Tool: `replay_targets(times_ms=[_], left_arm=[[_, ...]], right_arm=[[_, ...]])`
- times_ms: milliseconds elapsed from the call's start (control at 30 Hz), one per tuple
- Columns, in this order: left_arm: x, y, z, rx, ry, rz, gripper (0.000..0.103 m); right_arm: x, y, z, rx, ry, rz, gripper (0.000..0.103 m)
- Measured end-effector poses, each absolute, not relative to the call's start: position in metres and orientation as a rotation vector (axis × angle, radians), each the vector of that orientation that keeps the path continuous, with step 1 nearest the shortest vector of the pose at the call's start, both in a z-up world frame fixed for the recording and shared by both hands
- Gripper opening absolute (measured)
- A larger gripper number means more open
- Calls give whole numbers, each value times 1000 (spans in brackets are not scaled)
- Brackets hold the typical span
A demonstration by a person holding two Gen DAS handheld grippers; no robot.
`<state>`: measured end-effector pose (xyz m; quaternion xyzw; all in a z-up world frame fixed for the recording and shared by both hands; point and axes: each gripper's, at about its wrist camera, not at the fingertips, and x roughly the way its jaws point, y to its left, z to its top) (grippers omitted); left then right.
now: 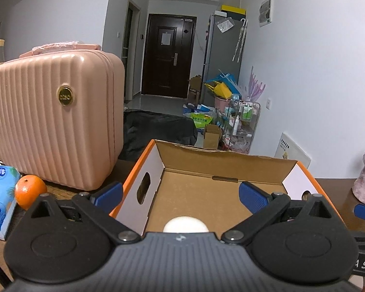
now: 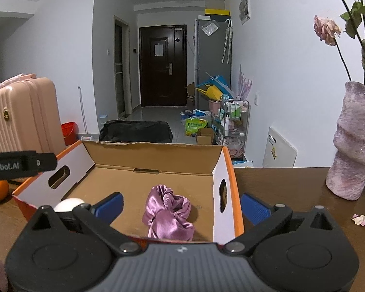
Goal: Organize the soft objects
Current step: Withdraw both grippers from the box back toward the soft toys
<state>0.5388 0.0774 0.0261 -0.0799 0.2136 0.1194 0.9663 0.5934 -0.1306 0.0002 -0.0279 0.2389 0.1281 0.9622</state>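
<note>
Left gripper (image 1: 181, 196): jaws spread wide with nothing between them, hanging over the near edge of the box; one blue pad (image 1: 108, 194) sits outside the box's left wall, the other over the box floor.
Right gripper (image 2: 181, 208): jaws spread wide, gripping nothing; its left pad (image 2: 109, 206) is over the box floor, its right pad outside the box's right wall.
Box (image 2: 227, 168): open cardboard carton, orange outside, white side walls with oval hand-holes, standing on the brown table (image 2: 292, 187).
Scrunchie (image 2: 169, 215): purple satin fabric, bunched, lying on the box floor near the box's front right, between the right gripper's fingers in that view but untouched.
Ball (image 1: 186, 224): white, round, on the box floor at the near left corner, partly hidden behind the gripper body.
Suitcase (image 1: 53, 121): pink, ribbed, upright, left of the box and just beside it.
Orange (image 1: 29, 191): left of the box, in front of the suitcase.
Tissue pack (image 1: 0, 194): blue, left of the orange, touching it or nearly so.
Vase (image 2: 352, 141): mottled pink, right of the box and well apart, holding a wilted rose (image 2: 327, 30).
Petal (image 2: 359, 219): on the table in front of the vase.
</note>
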Motion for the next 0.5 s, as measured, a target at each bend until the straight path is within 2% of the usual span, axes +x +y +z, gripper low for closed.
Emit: replay_targets(times_ms=[500], left_arm=[[486, 71, 46, -103, 374, 232, 103]], right_arm=[[546, -140, 9, -81, 457, 265, 103]])
